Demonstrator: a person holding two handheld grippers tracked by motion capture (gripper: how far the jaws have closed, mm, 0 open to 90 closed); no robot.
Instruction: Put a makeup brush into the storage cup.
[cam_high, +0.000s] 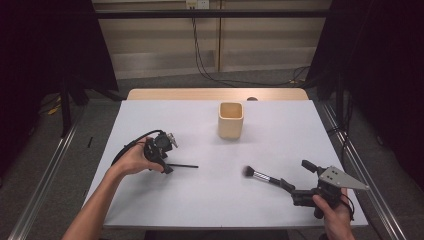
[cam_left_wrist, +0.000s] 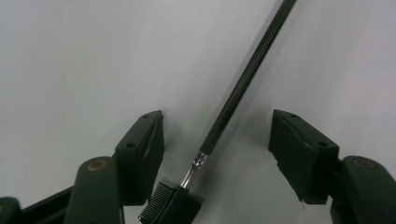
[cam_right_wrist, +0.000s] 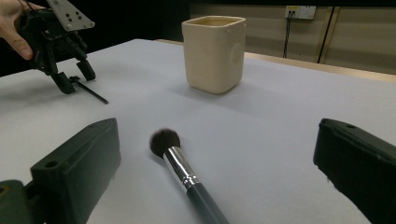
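the white table carried everything; a cream square cup stood upright toward its far middle, well apart from both hands; the right gripper rested low at the near right, its jaws spread wide with nothing pressed, the dark handle of a powder brush lying between them and its bristles pointing toward the cup; the left gripper pointed down at the near left, its jaws partway apart, astride a thin black brow brush that lay flat on the table, neither pad touching it, its small comb head nearest the camera.
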